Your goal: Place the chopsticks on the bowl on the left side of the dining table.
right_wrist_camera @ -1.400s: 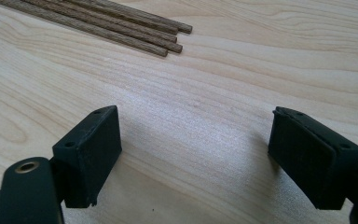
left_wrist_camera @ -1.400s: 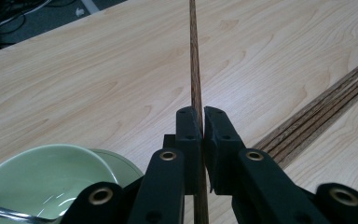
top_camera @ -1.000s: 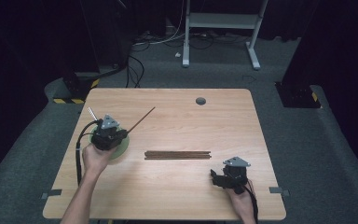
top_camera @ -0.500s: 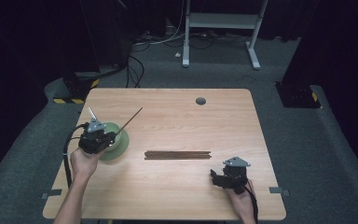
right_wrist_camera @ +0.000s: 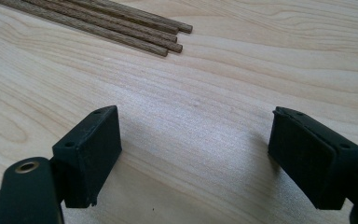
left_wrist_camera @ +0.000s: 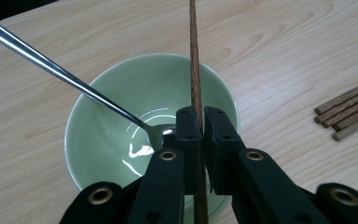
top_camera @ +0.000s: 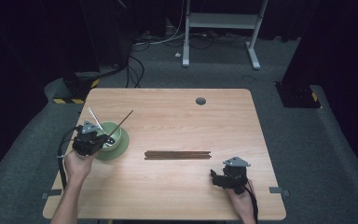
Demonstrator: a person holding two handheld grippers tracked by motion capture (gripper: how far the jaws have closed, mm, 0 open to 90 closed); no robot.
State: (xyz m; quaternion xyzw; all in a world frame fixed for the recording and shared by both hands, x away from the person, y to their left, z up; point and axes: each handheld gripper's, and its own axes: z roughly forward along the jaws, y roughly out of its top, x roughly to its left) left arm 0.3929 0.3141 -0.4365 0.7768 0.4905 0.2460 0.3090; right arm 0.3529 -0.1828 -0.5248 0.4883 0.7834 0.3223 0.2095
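A pale green bowl (top_camera: 116,143) (left_wrist_camera: 116,116) stands near the table's left edge with a metal spoon (top_camera: 94,119) (left_wrist_camera: 65,77) leaning in it. My left gripper (top_camera: 103,140) (left_wrist_camera: 200,123) hovers over the bowl's left side, shut on a single dark wooden chopstick (top_camera: 122,122) (left_wrist_camera: 195,60) that slants up and away over the bowl. Several more chopsticks (top_camera: 177,154) (left_wrist_camera: 349,109) (right_wrist_camera: 107,21) lie side by side at the table's middle. My right gripper (top_camera: 216,175) (right_wrist_camera: 196,154) rests low at the front right, open, with bare wood between its jaws.
The wooden table (top_camera: 177,116) has a round cable hole (top_camera: 200,101) at the back centre. Beyond it stand a white frame's legs (top_camera: 219,28) and floor cables (top_camera: 135,60). Yellow-black tape (top_camera: 72,99) marks the floor at the back left.
My left hand has carried the chopstick leftward and slightly down, uncovering most of the bowl. The right gripper has kept still.
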